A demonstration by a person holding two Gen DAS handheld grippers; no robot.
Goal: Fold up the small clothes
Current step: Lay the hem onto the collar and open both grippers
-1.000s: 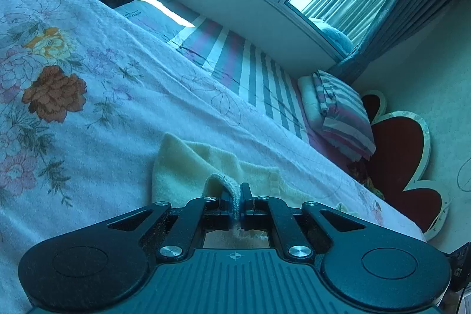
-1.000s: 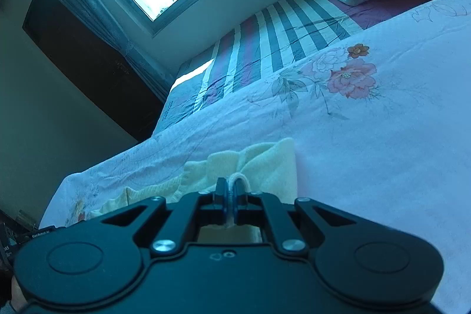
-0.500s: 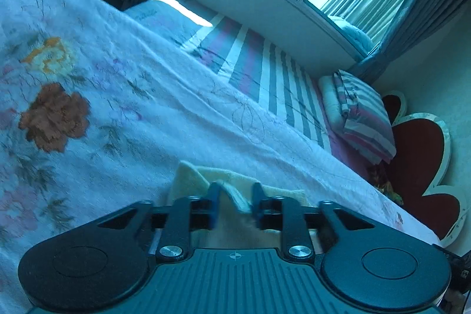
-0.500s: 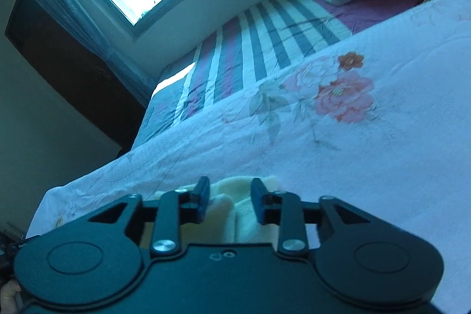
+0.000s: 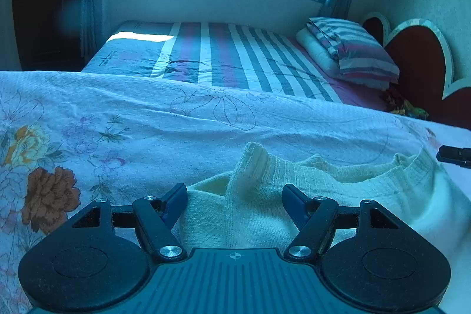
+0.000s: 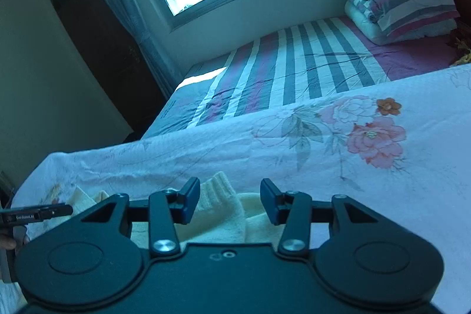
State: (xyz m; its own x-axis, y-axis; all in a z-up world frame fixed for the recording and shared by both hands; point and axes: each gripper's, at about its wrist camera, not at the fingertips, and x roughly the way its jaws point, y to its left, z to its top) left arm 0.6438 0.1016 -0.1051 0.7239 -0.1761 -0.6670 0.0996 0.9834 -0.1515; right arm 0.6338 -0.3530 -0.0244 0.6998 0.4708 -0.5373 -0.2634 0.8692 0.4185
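Sweater (image 5: 309,187), small cream knit one, sits on the floral bedspread (image 5: 117,114) in the lower middle of both wrist views, right in front of our tools. In the left wrist view the ribbed neckline shows toward the lower right, and a ribbed cuff is flipped up just above the jaws, so it looks like a sleeve is already brought in over the body. We'd guess we're somewhere mid-fold: one sleeve is in, but the fabric is bunched and not squared off, so there's likely another fold or two plus some smoothing left. Hard to say for sure, since most of the garment hides under the gripper bodies.

Orientation: in the left wrist view its long axis seems to run across the frame, left to right, with the neck hole facing the far side of the bed at the right end. The hem we can't see.

Left gripper (image 5: 234,200) is spread wide, with knit lying between the jaws but the pads not touching it. Right gripper (image 6: 230,197) is opening, its jaws apart, with a cuff and some knit between them and nothing pinched.

Striped sheet (image 5: 235,58) and the pillow (image 5: 353,49) stay out of it.
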